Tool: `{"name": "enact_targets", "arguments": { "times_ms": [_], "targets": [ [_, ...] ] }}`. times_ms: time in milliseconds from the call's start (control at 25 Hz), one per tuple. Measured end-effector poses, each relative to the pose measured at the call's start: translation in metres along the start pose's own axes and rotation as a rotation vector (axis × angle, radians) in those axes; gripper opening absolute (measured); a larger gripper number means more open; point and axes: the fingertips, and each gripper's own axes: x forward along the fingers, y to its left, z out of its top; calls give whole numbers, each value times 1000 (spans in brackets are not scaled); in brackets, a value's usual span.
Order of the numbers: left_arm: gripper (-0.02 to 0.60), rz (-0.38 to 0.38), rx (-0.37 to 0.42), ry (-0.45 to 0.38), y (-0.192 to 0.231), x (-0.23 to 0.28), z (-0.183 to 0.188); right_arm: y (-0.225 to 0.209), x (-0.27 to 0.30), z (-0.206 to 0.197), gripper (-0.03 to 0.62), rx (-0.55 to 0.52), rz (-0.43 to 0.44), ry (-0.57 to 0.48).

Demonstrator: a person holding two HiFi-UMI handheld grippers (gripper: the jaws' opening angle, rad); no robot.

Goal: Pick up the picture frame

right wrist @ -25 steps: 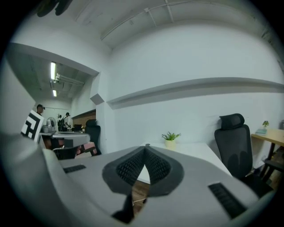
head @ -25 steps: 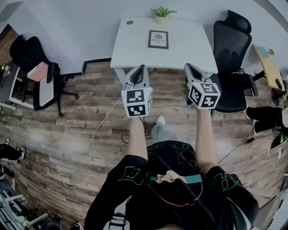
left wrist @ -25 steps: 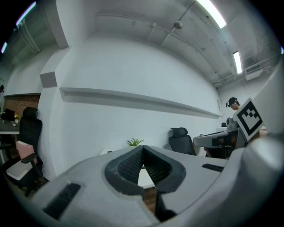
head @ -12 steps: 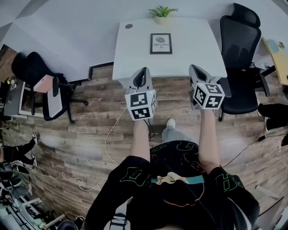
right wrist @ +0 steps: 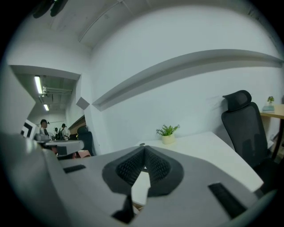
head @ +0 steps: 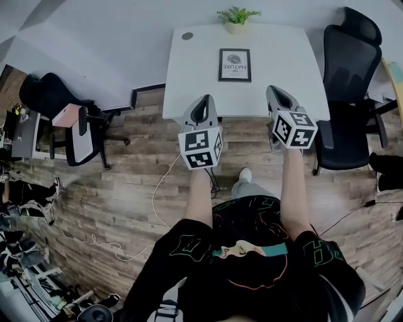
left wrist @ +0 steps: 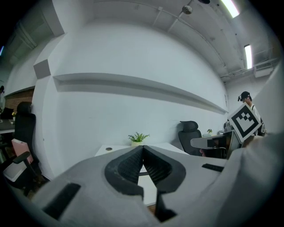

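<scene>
The frame (head: 235, 65) lies flat near the middle of the desk (head: 189, 82), dark border up, with a light print inside. It is untouched and nothing is on it. The plant (head: 237, 16) stands at the far edge, directly behind the frame and apart from it. A round grommet (head: 187, 36) sits near the far left corner.

The left gripper (head: 201, 102) is held above the near edge, left of the frame and well short of it. Its jaws are pressed together with nothing between them, as the left gripper view confirms. The right gripper (head: 276, 92) is held above the near edge toward the right corner, also clear of the frame. Its jaws are likewise closed and empty.

A black chair (head: 348, 75) stands just beside the right edge. A second chair (head: 66, 119) stands well apart on the left. A cable (head: 151, 201) runs across the plank floor (head: 113, 188).
</scene>
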Motion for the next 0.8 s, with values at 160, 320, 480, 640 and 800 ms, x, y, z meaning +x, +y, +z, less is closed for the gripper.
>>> {"name": "enact_targets", "arguments": {
  "times_ms": [160,320,480,640,800],
  "targets": [
    [8,12,-5,17,8,22,-2,-10,21,2,3,5,12,10],
    [8,6,4,19,7,49,4,-26,37,6,5,19,19,29],
    [8,18,25,24,4,76,11,-47,49,18,3,14,11,17],
    [8,18,29,25,-2,93,14,-64,52,29,5,13,-4,2],
    [8,37,39,25,2,103,23,-68,56,41,3,7,4,-19]
  ]
}}
